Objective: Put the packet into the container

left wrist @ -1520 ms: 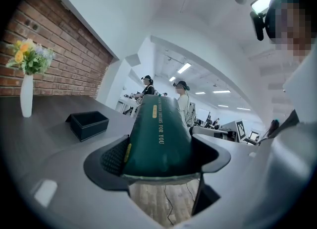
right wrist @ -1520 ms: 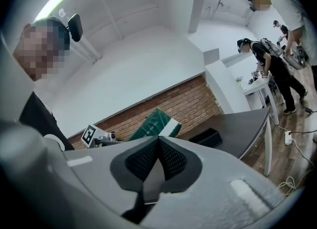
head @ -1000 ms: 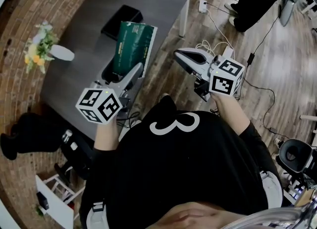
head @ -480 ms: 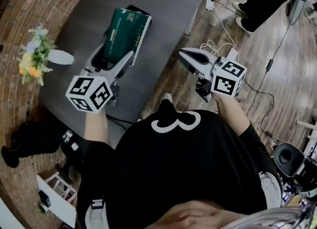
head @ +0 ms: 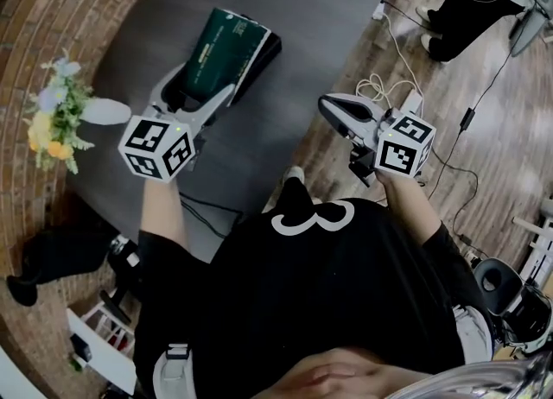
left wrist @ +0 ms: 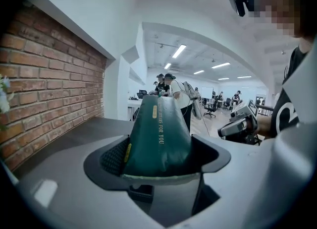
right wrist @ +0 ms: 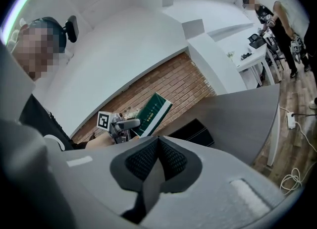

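Observation:
My left gripper (head: 197, 93) is shut on the lower end of a dark green packet (head: 218, 50), which it holds up above the grey table (head: 294, 17). From the left gripper view the packet (left wrist: 158, 136) stands between the two pads, rising away from the camera. A black container (head: 259, 52) lies on the table under the packet's far end, mostly hidden by it; the right gripper view shows that container (right wrist: 192, 131) as a flat black box. My right gripper (head: 333, 110) hangs shut and empty off the table's right edge, over the wooden floor.
A white vase with flowers (head: 60, 117) lies at the table's left side by the brick wall (head: 34, 9). White cables and a power strip (head: 380, 86) lie on the floor at the right. A person's legs (head: 467, 9) stand at the far right.
The left gripper has carried the packet farther over the table, and its far end now overlaps the black container. The right gripper has kept its place beside the table.

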{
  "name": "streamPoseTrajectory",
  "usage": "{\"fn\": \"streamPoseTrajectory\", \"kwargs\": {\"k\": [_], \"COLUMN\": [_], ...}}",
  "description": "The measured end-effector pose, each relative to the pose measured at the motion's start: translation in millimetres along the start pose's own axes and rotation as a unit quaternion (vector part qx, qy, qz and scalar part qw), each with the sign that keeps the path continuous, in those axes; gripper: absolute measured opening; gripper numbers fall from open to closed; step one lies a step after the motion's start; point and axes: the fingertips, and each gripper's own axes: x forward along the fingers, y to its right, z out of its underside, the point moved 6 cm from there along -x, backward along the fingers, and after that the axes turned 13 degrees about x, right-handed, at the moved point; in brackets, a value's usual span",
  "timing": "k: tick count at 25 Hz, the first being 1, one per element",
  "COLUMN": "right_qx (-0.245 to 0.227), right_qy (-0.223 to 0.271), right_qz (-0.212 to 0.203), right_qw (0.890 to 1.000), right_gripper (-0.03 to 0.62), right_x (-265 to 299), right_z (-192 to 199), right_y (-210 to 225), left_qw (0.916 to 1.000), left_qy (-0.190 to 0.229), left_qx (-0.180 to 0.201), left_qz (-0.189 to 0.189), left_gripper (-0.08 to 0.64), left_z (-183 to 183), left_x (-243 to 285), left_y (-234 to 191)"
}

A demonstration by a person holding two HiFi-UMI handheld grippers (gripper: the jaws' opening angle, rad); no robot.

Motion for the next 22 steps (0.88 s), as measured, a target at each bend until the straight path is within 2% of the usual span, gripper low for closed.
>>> {"fn": "streamPoseTrajectory", "kwargs": {"k": [7, 13, 22], "right_qx": [0.017, 0.034, 0.053], "right_qy": [-0.023, -0.036, -0.045], "right_qz": [0.026, 0.042, 0.058], "right_qw": [0.999, 0.998, 0.996], "right_gripper": [0.002, 0.002, 0.002], "right_x": [9, 9, 9], "right_z": [6, 15, 23], "right_y": [18, 29, 44], "left_qw": [0.9981, 0.9958, 0.9899], "left_qy": [-0.043, -0.077, -0.127], "left_qx": [0.038, 0.032, 0.026], "left_qz": [0.02, 0.036, 0.059], "left_gripper": [0.413, 0.413, 0.414], "left_z": [33, 66, 95], "left_x": [35, 63, 97], "left_y": [-25, -38, -46]}}
